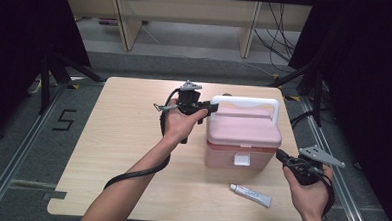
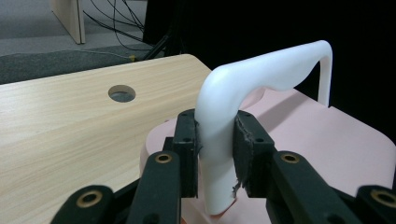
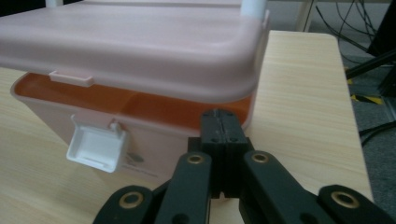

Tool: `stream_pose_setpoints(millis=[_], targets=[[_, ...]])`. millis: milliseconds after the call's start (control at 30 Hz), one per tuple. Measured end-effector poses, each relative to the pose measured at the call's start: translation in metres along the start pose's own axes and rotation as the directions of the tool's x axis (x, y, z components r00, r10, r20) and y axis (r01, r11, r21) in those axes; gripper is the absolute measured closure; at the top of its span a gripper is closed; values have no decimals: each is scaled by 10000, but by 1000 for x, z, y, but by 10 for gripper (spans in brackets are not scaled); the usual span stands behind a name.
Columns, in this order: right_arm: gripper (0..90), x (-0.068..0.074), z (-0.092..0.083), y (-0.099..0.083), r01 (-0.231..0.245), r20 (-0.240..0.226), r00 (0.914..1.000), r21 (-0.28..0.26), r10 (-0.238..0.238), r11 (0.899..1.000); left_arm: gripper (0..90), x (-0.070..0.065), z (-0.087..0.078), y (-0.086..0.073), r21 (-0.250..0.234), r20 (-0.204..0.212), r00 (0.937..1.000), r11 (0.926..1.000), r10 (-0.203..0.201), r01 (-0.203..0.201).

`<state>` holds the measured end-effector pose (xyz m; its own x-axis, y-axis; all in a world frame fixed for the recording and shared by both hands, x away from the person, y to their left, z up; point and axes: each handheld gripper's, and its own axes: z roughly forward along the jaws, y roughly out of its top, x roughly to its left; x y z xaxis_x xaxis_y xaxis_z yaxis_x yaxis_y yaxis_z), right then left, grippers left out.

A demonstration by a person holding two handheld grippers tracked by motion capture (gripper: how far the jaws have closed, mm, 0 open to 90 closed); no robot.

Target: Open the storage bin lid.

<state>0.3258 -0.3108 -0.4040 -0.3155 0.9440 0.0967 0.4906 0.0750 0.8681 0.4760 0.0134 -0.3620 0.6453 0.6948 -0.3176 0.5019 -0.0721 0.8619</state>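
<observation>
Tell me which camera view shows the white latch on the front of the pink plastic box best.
The right gripper view: the white latch is close, flipped open and hanging below the raised lid. The high view shows it small on the pink plastic box. The left gripper view looks at the handle instead.

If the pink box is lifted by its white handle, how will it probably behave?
The pink box looks like rigid plastic, so it should keep its shape. Its lid sits ajar with the latch undone, so it may gape. The left gripper clamps the white handle off-centre, so it may tilt.
</observation>
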Motion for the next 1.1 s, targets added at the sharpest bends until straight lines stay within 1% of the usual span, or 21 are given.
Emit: stream_pose_setpoints(millis=[133, 400, 467, 500, 533, 567, 600, 667, 700, 733, 767, 800, 833, 867, 900, 933, 967, 1000, 1033, 1067, 1100], targets=[[900, 3, 5, 0, 118, -75, 9999, -30, -118, 9999, 722, -1, 0, 0, -27, -14, 10000, 10000, -19, 19], [900, 8, 12, 5, -21, -101, 9999, -46, 21, 10000, 721, 0, 0, 1, -50, 9, 10000, 10000, -8, 8], [900, 9, 14, 5, -68, -140, 9999, -36, 68, 10000, 719, 1, 0, 1, -94, 53, 9998, 9998, 199, -198], [900, 11, 13, 4, -352, -98, 9993, 86, 353, 9993, 715, 1, 0, 1, -94, 53, 9998, 9998, 199, -198], [900, 11, 13, 4, -352, -98, 9993, 86, 353, 9993, 715, 1, -1, 1, 30, 122, 9992, 9993, 376, -376], [900, 10, 14, 5, -102, -79, 9999, -23, 101, 9999, 691, 2, -3, 2, 17, 185, 9984, 9986, 532, -532], [900, 9, 15, 5, 6, -93, 10000, -26, -6, 10000, 571, 0, -5, 2, -144, 154, 9971, 9972, 740, -738], [900, 8, 16, 5, 91, -51, 9999, -72, -91, 9999, 512, -2, -11, 1, -298, 49, 9947, 9942, 1031, -1030], [900, 9, 16, 5, -20, -156, 9999, -79, 19, 10000, 485, -3, -15, 0, -382, -35, 9931, 9923, 1174, -1175], [900, 8, 16, 5, 85, -12, 10000, -92, -85, 9999, 468, -4, -17, -1, -438, -86, 9927, 9917, 1203, -1206], [900, 8, 17, 5, 132, 7, 9999, -148, -132, 9998, 453, -4, -23, -2, -494, -93, 9917, 9904, 1285, -1288], [900, 11, 17, 5, -320, -107, 9994, -165, 319, 9994, 442, -4, -23, -2, -494, -93, 9917, 9904, 1285, -1288], [900, 11, 17, 5, -320, -107, 9994, -165, 319, 9994, 442, -5, -27, -3, -560, -169, 9914, 9899, 1296, -1303], [900, 9, 18, 6, -24, -67, 10000, -145, 23, 9999, 422, -7, -36, -6, -678, -253, 9892, 9870, 1446, -1460], [900, 10, 18, 6, -48, -81, 10000, -160, 47, 9999, 418, -7, -36, -6, -678, -253, 9892, 9870, 1446, -1460], [900, 9, 19, 6, 127, 13, 9999, -150, -127, 9998, 416, -10, -48, -11, -754, -325, 9858, 9831, 1649, -1669], [900, 9, 19, 6, 127, 13, 9999, -150, -127, 9998, 415, -10, -48, -11, -754, -325, 9858, 9831, 1649, -1669], [900, 11, 19, 7, -54, 1, 10000, -143, 54, 9999, 416, -12, -52, -14, -720, -313, 9840, 9815, 1755, -1774], [900, 11, 19, 7, -54, 1, 10000, -143, 54, 9999, 416, -14, -57, -17, -678, -263, 9824, 9801, 1852, -1865], [900, 11, 18, 9, -9, -26, 10000, -177, 8, 9998, 422, -16, -65, -25, -580, -280, 9785, 9769, 2041, -2055], [900, 11, 18, 9, -9, -26, 10000, -177, 8, 9998, 428, -16, -65, -25, -580, -280, 9785, 9769, 2041, -2055]])
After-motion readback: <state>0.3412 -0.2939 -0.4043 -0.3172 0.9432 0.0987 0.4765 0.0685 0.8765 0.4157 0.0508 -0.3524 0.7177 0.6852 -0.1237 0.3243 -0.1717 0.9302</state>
